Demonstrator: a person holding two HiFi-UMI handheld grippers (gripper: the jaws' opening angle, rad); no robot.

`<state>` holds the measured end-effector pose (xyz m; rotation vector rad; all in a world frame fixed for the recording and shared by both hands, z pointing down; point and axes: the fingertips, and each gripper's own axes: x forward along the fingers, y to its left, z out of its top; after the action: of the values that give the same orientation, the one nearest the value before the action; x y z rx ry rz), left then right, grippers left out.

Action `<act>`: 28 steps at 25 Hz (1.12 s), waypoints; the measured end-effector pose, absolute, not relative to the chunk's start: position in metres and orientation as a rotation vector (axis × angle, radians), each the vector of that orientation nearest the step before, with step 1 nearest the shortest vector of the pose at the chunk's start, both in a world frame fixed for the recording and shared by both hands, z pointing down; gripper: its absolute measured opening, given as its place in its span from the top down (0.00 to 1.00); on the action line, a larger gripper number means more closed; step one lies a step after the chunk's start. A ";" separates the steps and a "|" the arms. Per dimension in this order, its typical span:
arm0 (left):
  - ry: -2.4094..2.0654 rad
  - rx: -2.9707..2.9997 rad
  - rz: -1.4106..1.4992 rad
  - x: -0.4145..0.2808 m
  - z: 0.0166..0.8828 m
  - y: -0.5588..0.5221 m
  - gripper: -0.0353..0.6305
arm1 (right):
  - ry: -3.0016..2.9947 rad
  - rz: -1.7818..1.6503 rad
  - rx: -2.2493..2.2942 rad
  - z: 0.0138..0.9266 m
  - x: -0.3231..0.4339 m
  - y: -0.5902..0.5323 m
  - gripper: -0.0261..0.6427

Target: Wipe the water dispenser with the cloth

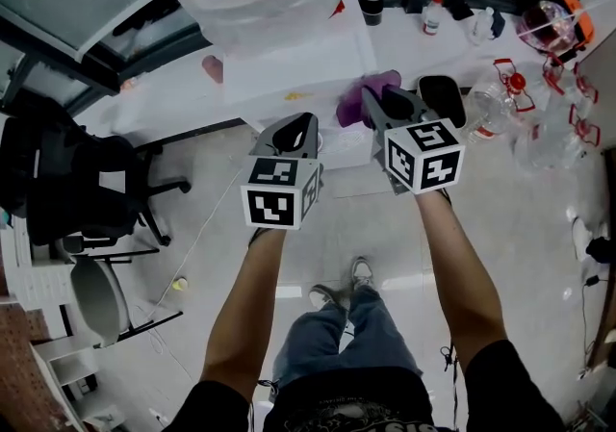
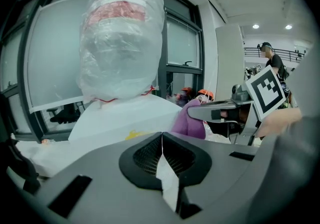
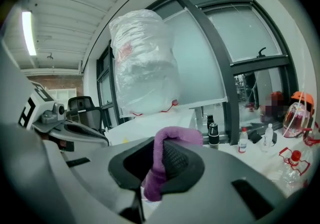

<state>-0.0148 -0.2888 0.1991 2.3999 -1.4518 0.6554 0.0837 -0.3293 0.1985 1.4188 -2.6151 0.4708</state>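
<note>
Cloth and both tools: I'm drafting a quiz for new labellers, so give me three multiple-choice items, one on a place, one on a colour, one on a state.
1. Where is the cloth?
A) in a bucket
B) between the jaws of the right tool
C) on a shelf

2. What colour is the cloth?
A) white
B) green
C) purple

3. How do the jaws of the left tool stand?
A) together, with nothing between them
B) wide apart
C) shut on the cloth

Answers: B, the right gripper view shows the cloth pinched there. C, it looks purple in all three views. A, the left gripper view shows the jaws meeting with nothing held.
</note>
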 end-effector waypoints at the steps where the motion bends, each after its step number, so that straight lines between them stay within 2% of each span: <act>1: -1.450 2.399 0.655 -0.014 0.202 -0.289 0.91 | -2.610 0.448 1.415 0.199 0.086 -0.330 0.91; 14: -1.418 2.474 0.651 -0.042 0.264 -0.273 0.91 | -2.595 0.206 1.531 0.225 0.082 -0.325 0.91; 28: -1.354 2.594 0.579 -0.036 0.382 -0.272 0.91 | -2.535 0.090 1.651 0.328 0.090 -0.314 0.91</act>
<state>-0.0357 -0.2717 0.3821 2.5940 -1.3543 0.5795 0.0903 -0.3145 0.3277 1.6510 -2.5351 0.0898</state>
